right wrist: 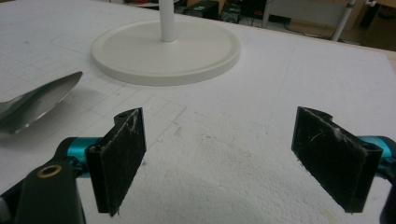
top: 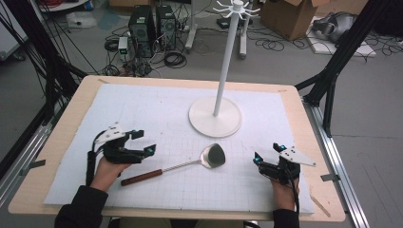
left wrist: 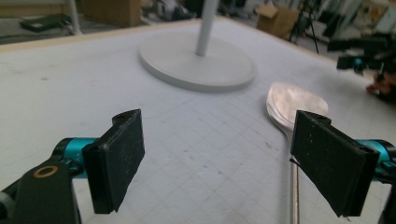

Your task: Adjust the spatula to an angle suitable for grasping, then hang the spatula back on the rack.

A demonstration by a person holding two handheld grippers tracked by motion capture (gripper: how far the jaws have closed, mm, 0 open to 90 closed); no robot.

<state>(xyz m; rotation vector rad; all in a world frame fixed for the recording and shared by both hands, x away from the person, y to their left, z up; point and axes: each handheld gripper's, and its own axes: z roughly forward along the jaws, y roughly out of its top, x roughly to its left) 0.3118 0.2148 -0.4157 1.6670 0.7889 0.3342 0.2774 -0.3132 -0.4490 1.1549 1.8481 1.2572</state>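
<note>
A wooden bench (top: pixel 57 142) carries a white gridded mat (top: pixel 157 109), with cables and boxes on the floor beyond it. A steel spatula (top: pixel 183 165) with a brown wooden handle lies flat near the mat's middle, its blade just near of the round base of a white hook stand (top: pixel 216 116). The left gripper (top: pixel 142 142) sits just left of the handle with fingers (left wrist: pixel 116 158) released and empty, and the right gripper (top: pixel 266 153) rests near the right edge, fingers (right wrist: pixel 119 156) likewise spread on nothing.

A wooden desk (top: pixel 62 142) carries a white gridded mat (top: pixel 142 114), on which a spatula (top: pixel 190 164) lies near a white stand's (top: pixel 215 116) round base.
</note>
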